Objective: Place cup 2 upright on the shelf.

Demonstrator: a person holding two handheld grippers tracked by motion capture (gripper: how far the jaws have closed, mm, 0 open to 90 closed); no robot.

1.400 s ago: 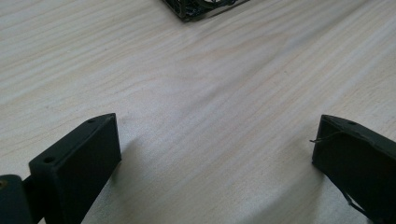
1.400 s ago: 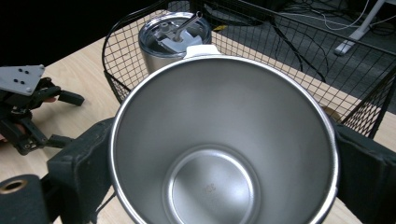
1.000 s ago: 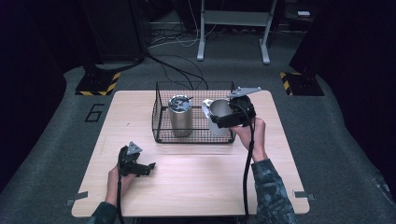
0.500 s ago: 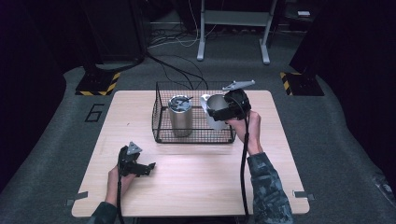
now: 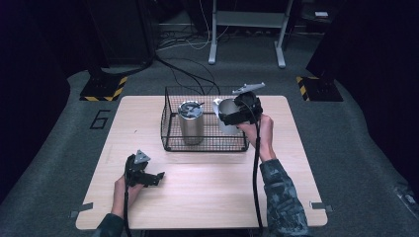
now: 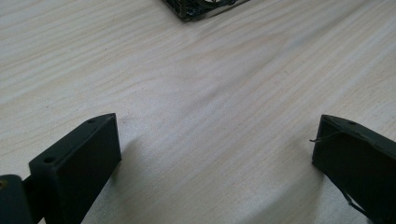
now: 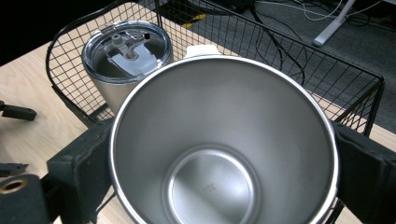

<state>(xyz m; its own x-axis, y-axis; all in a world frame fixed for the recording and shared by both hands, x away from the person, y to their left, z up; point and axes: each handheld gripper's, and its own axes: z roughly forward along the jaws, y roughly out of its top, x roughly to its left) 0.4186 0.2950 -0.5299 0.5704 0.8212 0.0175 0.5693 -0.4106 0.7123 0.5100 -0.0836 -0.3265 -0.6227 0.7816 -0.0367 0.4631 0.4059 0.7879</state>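
Observation:
My right gripper (image 5: 232, 116) is shut on an open steel cup (image 5: 225, 112), held tilted above the right part of a black wire basket (image 5: 207, 143). In the right gripper view the cup (image 7: 219, 154) sits between both jaws with its empty inside facing the camera. A lidded steel tumbler (image 5: 190, 121) stands upright in the basket's left part, also seen as the tumbler (image 7: 123, 60) behind the cup. My left gripper (image 5: 150, 177) rests low on the table near the front left, open, with nothing between its jaws (image 6: 215, 158).
The wooden table (image 5: 207, 192) has bare room in front of the basket and on both sides. The basket's near corner (image 6: 196, 11) shows at the top of the left gripper view. Cables and a metal stand are on the floor beyond the table.
My right gripper has lifted the steel cup and carried it slightly back and left over the basket. The left gripper has stayed put.

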